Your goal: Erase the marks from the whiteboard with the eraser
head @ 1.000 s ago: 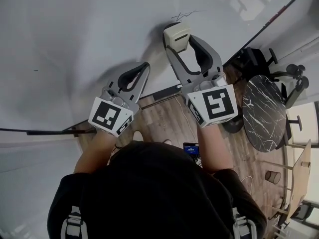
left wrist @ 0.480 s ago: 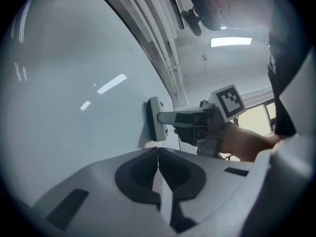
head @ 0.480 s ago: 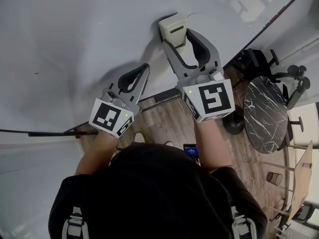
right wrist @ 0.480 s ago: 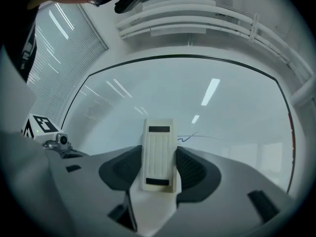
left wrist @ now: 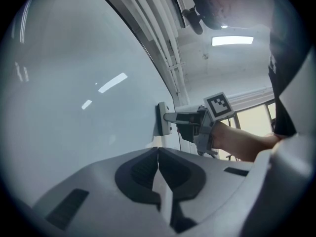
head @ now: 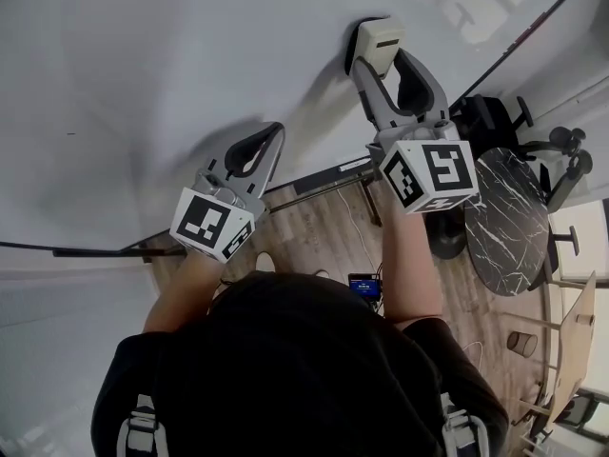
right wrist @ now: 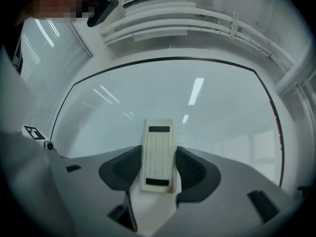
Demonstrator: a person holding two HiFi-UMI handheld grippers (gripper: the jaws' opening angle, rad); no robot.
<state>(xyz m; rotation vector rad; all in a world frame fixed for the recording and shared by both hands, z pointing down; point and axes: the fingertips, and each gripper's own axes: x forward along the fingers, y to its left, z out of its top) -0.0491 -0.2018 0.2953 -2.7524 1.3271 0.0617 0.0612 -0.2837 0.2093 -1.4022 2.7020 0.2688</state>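
The whiteboard [head: 162,55] fills the upper left of the head view. My right gripper [head: 383,53] is shut on a cream eraser [head: 380,34], which is pressed flat against the board. The right gripper view shows the ribbed eraser [right wrist: 158,147] clamped between the jaws of the right gripper [right wrist: 159,153], with pale board [right wrist: 197,98] behind it. No scribble shows beside the eraser; a tiny dark speck [head: 71,133] sits far left. My left gripper [head: 270,139] is shut and holds nothing, its tips close to the board. The left gripper view catches the eraser [left wrist: 161,118] against the board.
The board's dark lower frame [head: 314,184] runs under both grippers. Below it lies wooden floor with a phone [head: 364,286]. A round black marble table [head: 504,217] and office chairs [head: 561,150] stand at the right. A person's head and shoulders fill the bottom.
The right gripper has carried the eraser up and to the right across the board, over the spot where a thin scribble showed. The left gripper has stayed put.
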